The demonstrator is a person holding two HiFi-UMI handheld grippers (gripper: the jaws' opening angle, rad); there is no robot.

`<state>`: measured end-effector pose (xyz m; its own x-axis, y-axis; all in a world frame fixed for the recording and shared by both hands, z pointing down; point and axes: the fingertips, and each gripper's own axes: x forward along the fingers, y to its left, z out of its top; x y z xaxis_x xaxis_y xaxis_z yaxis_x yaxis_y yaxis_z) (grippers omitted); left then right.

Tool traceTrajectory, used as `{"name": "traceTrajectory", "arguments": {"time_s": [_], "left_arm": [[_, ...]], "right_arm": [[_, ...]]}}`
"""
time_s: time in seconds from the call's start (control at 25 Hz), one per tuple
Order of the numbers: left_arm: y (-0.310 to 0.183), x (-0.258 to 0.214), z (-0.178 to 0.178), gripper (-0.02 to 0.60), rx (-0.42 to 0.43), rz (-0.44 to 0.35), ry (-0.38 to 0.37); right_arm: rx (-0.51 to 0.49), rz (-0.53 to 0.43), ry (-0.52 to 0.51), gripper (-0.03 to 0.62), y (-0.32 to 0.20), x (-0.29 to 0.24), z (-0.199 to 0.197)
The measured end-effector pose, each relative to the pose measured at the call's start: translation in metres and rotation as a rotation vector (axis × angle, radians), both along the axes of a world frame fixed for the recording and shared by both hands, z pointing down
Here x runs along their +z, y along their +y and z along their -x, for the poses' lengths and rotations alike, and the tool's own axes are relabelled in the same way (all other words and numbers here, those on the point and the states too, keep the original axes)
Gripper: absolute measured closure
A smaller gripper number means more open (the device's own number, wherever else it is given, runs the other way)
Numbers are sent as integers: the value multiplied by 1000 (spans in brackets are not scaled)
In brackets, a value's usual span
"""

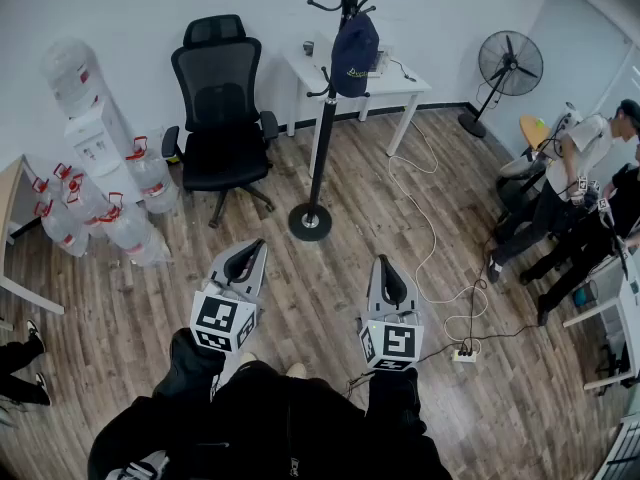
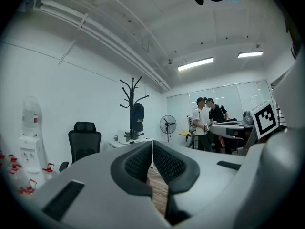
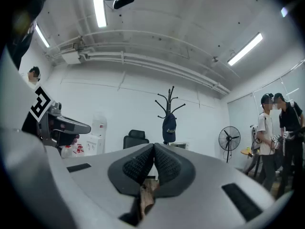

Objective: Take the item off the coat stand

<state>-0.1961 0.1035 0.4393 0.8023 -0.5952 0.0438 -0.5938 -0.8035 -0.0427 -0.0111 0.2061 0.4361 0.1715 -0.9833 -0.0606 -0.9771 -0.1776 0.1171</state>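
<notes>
At the far left we see a water dispenser [image 1: 92, 133] with spare bottles [image 1: 110, 218] on the floor [image 1: 330, 298], and beside them a black office chair [image 1: 220, 98]. Near us the left claw [image 1: 246, 260] is held low in front of our body, angled away from us and slightly to the right. Its pads are pressed together with nothing between them.

Beyond it the coat stand [image 1: 322, 138] rises from a round base, just in front of a white tabletop [image 1: 405, 86]. The dark blue cap [image 1: 353, 56] hangs on one of the upper hooks, well apart from both claws.

The right claw [image 1: 389, 280] sits level with the left one and points straight away from us. It is also closed and empty. At the far right stand a fan [image 1: 510, 64] and some people [image 1: 585, 158].

Our hands are hidden under the marker cubes [image 1: 222, 318], so only dark sleeves [image 1: 192, 360] show. The top of the stand is cut off in the head view. In both gripper views the claw bodies hide its base, and the cap's yellow print is too small for us to read.
</notes>
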Motion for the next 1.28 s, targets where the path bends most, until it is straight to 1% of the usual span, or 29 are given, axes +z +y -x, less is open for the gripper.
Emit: {"name": "traceTrajectory", "arguments": {"time_s": [0.32, 0.48, 0.64, 0.96, 1.12, 1.28], "left_arm": [[4, -1, -5, 555, 1, 3, -5], [7, -1, -14, 555, 2, 7, -8], [10, 1, -25, 555, 11, 6, -2], [8, 2, -66, 555, 62, 7, -9], [-9, 1, -90, 555, 95, 9, -11], [-30, 4, -124, 555, 124, 15, -15]], "right_arm": [[-1, -4, -12, 578, 3, -1, -6], [-1, -8, -32, 577, 6, -2, -15], [4, -3, -26, 577, 10, 1, -22], [38, 10, -28, 577, 14, 7, -51], [64, 13, -39, 577, 1, 8, -70], [90, 23, -41, 577, -15, 13, -97]]}}
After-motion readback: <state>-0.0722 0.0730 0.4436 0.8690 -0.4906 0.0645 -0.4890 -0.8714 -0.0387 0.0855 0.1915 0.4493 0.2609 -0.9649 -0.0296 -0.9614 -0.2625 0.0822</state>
